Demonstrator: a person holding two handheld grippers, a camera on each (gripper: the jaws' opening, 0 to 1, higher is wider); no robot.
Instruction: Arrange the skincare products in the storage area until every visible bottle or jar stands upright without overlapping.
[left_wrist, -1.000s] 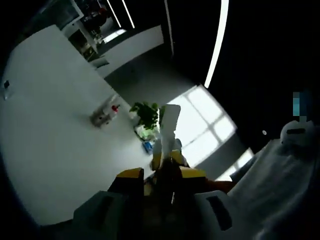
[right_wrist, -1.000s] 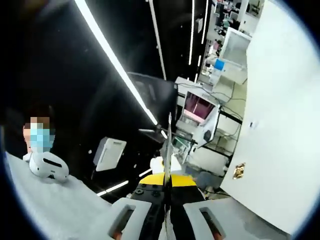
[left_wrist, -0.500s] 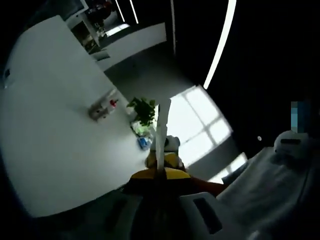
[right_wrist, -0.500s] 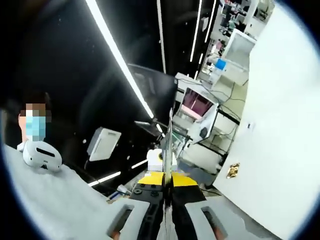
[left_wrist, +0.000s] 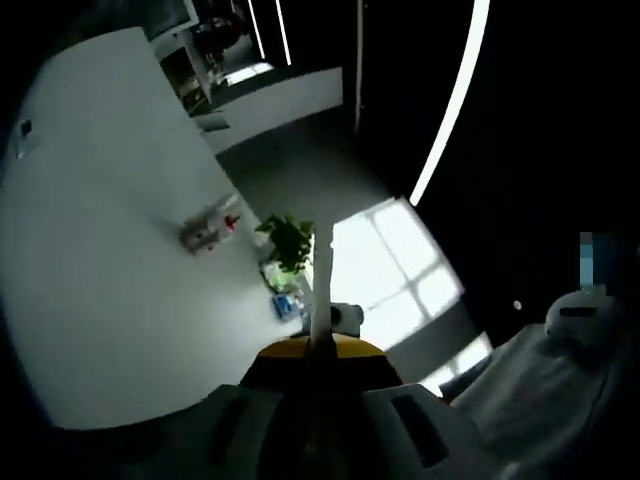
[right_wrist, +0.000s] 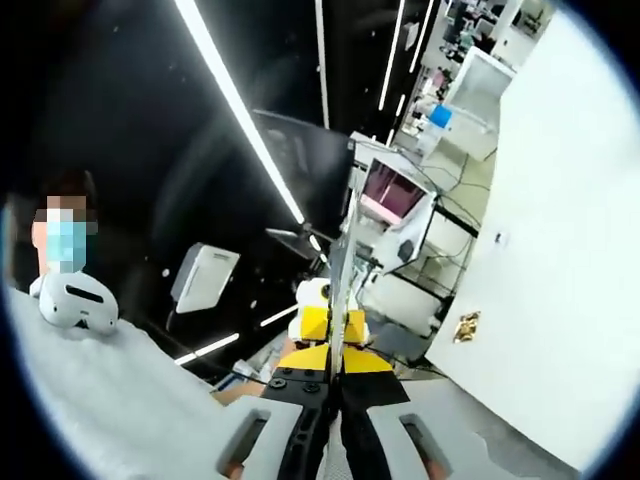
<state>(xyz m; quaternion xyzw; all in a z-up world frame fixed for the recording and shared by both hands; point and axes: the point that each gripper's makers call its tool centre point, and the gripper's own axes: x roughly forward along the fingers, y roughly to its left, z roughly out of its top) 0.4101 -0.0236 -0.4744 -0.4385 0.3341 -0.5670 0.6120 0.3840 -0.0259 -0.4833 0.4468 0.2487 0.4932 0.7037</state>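
Left gripper view first: the left gripper (left_wrist: 322, 290) is tipped way up, aimed at the room and not at any work surface. Its two jaws are pressed flat together, so all you get is one thin pale blade rising up the middle, nothing between them. Around it there's a big white wall (left_wrist: 90, 300) with a small wall fixture (left_wrist: 208, 228) that has a red bit on it, and a green plant (left_wrist: 288, 238) just beside the blade. A bright window (left_wrist: 390, 262) sits right of the jaws and a long light strip (left_wrist: 450, 105) runs across the dark ceiling. Lower right there's a person in white clothing (left_wrist: 540, 400) with a white headset (left_wrist: 580, 318) on their chest. No skincare bottles or jars anywhere here, so I can't tell where they are.

Right gripper view: same deal. The right gripper (right_wrist: 336, 285) points up at a slant, jaws closed tight on each other into a single thin edge, holding nothing. Behind it is a white device with a pink screen (right_wrist: 390, 195), a white door (right_wrist: 560, 250) with a brass handle (right_wrist: 466, 326), and a ceiling light strip (right_wrist: 240, 110). The person is at lower left with the headset (right_wrist: 78, 300). Again, no products visible.
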